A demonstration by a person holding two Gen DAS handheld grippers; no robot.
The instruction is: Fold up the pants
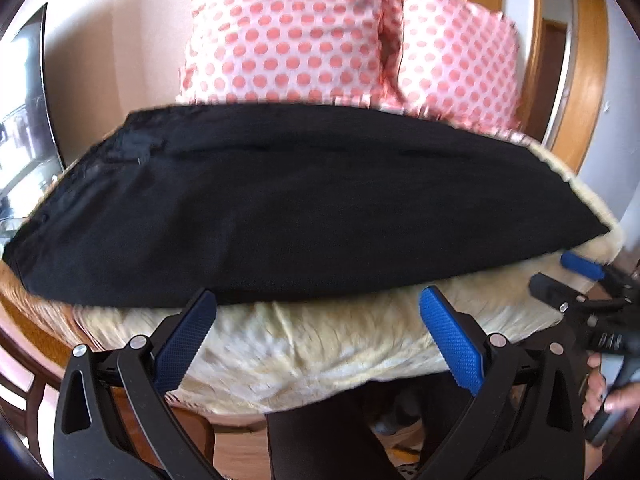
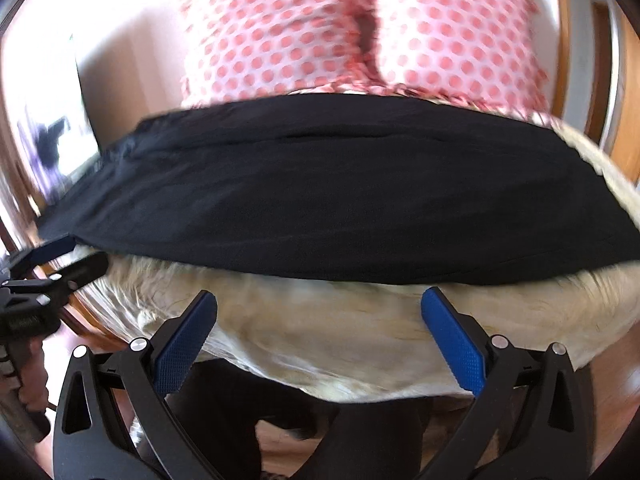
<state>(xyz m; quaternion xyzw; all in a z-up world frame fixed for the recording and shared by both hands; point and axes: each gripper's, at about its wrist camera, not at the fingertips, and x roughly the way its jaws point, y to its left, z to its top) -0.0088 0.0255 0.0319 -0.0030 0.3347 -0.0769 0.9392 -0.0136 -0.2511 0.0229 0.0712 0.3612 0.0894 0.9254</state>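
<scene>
1. Left wrist view. The long black woven-cloth pants lie flat, already doubled leg on leg, across a cream shaggy fleece cover on what appears to be a bed; the waistband end, with its seams and pocket edge, lies at the left, the hem end tapers toward the right. Two pink polka-dot fabric pillows stand behind the pants.

2. Same view, tongs. The left tongs, with blue ribbed pads, stand released, jaws wide apart and holding nothing; the left pad tip sits at the near edge of the pants, though contact cannot be told. The right tongs show at the right edge, just beside the hem end, held by a hand.

3. Right wrist view. The right tongs are likewise released and empty, poised over the fleece cover just short of the near edge of the pants. The left tongs appear at far left, close to the waistband corner.

4. Handling, as judged. The cloth looks light, limp and thin: it should drape and sag between two grips, and the layers may slide apart over the fleece.

5. Where to grasp, as judged. Pinch both layers together at the outer corners, one tongs at the waistband end, one at the hem end, and carry one end over the other.
</scene>
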